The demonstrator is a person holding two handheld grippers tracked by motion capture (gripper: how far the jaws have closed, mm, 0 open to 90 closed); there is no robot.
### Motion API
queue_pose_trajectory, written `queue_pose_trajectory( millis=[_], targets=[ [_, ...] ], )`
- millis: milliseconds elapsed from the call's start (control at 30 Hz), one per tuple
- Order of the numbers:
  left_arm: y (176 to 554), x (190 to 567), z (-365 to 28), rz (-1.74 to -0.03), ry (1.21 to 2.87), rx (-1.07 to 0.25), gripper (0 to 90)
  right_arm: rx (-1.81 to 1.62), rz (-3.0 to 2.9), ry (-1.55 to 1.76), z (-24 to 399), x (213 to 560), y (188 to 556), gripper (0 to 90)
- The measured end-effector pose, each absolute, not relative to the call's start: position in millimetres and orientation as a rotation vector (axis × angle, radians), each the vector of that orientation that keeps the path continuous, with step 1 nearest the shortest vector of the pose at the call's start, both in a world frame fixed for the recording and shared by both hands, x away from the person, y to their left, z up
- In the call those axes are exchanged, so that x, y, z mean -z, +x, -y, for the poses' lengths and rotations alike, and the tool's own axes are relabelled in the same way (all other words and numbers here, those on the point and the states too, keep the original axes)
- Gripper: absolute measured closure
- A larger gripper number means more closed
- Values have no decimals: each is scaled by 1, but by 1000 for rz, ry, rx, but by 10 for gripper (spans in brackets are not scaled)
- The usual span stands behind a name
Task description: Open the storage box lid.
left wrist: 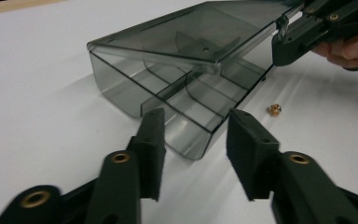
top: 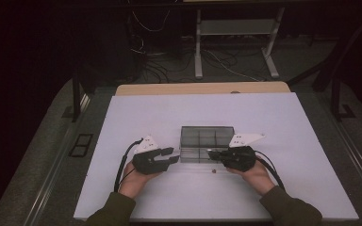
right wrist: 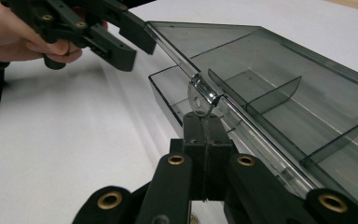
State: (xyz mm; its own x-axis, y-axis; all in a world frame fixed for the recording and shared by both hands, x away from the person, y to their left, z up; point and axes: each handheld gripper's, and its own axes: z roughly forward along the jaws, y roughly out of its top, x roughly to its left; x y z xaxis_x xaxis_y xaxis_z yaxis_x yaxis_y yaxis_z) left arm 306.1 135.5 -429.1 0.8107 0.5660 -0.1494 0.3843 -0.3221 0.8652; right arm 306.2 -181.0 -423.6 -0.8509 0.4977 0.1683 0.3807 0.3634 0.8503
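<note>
A smoky clear compartment box (top: 206,141) lies at the middle of the white table (top: 264,117). Its lid (left wrist: 200,32) is lifted partly off the divided base (left wrist: 186,100). My right gripper (right wrist: 205,122) is shut on the clear latch (right wrist: 199,99) at the lid's front edge, on the box's right side (top: 213,154). My left gripper (left wrist: 195,115) is open, its jaws standing apart just short of the box's left front corner (top: 172,155). In the right gripper view, the left gripper (right wrist: 137,46) reaches the lid's far corner; whether it touches is unclear. A tiny brass piece (left wrist: 274,109) lies loose in front of the box (top: 213,171).
A wooden strip (top: 202,88) borders the table's far edge. Behind it, cables and a white desk frame (top: 235,28) stand on the dark floor. White surface spreads wide to the left, right and far side of the box.
</note>
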Motion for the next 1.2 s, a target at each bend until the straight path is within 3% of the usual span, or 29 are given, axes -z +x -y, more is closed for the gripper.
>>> queue_pose_trajectory(
  millis=[367, 1200],
  targets=[
    [321, 427, -123, -661, 1941, -193, 886, -1512, -2496, 804, 182, 422, 306, 893],
    [318, 430, -121, -633, 1959, -178, 885, -1483, -2502, 828, 213, 416, 288, 892]
  ],
)
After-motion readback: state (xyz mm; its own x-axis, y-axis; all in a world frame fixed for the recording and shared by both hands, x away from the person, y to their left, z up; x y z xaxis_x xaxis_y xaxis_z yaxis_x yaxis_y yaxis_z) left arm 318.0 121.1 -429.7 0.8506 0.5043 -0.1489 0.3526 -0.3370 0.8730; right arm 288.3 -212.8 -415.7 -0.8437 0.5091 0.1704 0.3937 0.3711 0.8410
